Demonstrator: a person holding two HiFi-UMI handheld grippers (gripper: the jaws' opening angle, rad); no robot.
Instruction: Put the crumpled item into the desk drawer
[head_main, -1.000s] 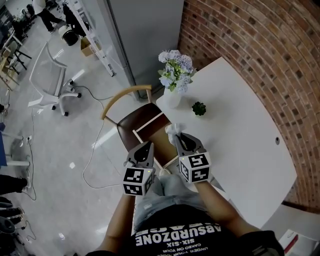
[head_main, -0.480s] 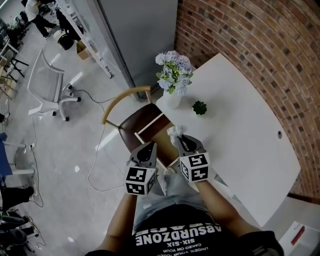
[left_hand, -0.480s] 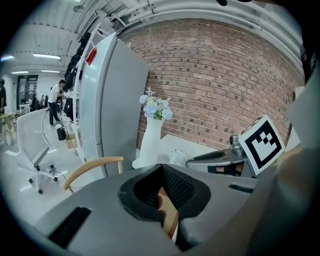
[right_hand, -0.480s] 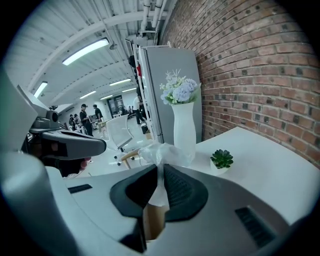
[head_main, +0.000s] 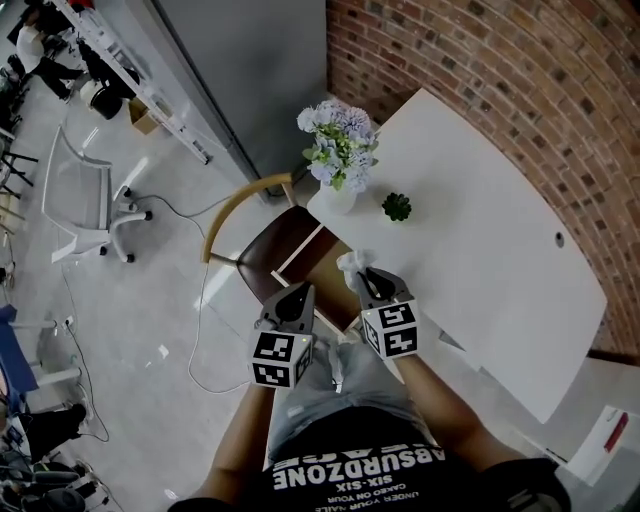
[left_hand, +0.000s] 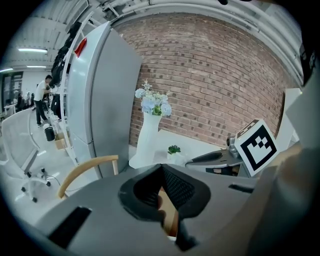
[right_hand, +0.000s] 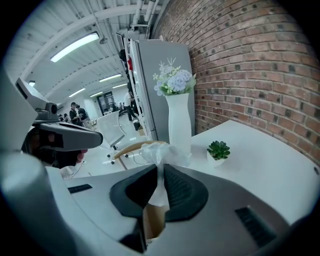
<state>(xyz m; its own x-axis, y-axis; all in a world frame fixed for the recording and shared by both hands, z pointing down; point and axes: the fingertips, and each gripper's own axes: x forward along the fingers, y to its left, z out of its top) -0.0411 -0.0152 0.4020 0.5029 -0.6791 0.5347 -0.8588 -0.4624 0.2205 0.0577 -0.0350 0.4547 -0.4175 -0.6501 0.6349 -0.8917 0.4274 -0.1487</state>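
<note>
1. Ringed on the right by a white desk (head_main: 480, 230) set against a brick wall (head_main: 480, 60), with a white vase of flowers (head_main: 335, 197) and a small potted plant (head_main: 397, 207) at its far corner, both well apart from the grippers.
2. Ahead and below: a wooden chair (head_main: 240, 197) just beyond an open drawer (head_main: 297, 251) at the desk's edge.
3. Pinched by the right gripper (head_main: 365, 282): the crumpled item (head_main: 349, 263), held above the drawer, close to the desk's edge.
4. Long axis in line with the jaws: thin twisted tail squeezed between the pads, bunched head poking past the tips toward the vase.
5. White, thin, wrinkled, faintly see-through; paper or plastic, cannot tell.
6. Alongside, the left gripper (head_main: 290, 298), tips pressed together on nothing.
</note>
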